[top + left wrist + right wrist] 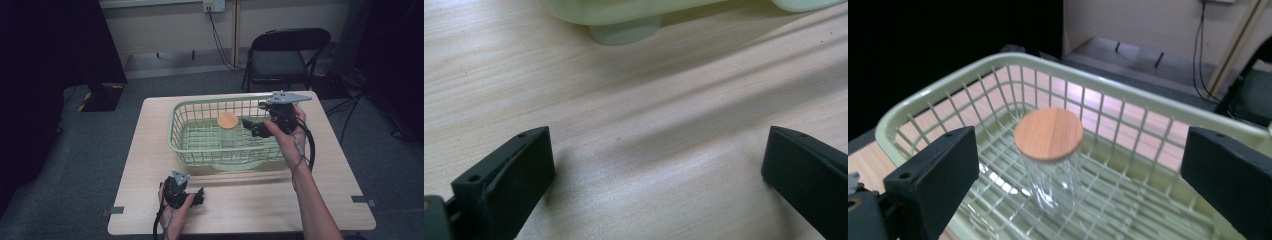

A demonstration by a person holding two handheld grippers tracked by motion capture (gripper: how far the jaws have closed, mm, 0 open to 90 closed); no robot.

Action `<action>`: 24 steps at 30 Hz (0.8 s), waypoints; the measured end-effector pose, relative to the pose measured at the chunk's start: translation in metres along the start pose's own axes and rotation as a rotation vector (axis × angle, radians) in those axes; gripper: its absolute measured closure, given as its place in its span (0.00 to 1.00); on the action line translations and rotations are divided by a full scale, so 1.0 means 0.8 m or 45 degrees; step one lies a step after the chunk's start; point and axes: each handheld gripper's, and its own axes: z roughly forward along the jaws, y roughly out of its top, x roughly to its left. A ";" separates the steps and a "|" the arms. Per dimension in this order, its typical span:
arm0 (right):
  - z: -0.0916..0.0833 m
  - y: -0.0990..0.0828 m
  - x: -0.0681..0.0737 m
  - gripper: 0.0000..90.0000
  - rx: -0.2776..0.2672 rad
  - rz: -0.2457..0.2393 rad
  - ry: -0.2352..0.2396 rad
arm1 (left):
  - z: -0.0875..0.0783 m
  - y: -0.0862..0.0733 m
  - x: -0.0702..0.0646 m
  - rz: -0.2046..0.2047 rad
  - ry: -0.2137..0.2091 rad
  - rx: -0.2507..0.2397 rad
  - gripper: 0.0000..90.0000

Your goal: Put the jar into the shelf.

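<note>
A clear glass jar (228, 131) (1050, 170) with a round wooden lid (1048, 133) stands upright inside a pale green wire basket (185, 145) (923, 107) in the middle of the table. My right gripper (251, 128) (1078, 170) is held over the basket's right side, open, jaws wide apart and pointing at the jar, which stands a little beyond them. My left gripper (200, 196) (656, 170) rests low on the wooden table (250, 200) near its front edge, open with nothing between its jaws; the basket's base (624, 20) lies ahead of it.
A black folding chair (282, 55) stands behind the table at the right. Cables and a wall socket (213, 6) are at the back wall. Bare wood surrounds the basket at the left, right and front.
</note>
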 end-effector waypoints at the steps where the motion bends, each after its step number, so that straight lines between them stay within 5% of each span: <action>1: -0.002 -0.002 0.001 0.02 0.007 0.002 -0.011 | 0.000 0.000 0.000 0.000 0.000 0.000 0.00; 24: -0.036 -0.060 0.018 0.03 -0.016 0.069 -0.055 | 0.000 0.000 0.000 0.000 0.000 0.000 0.00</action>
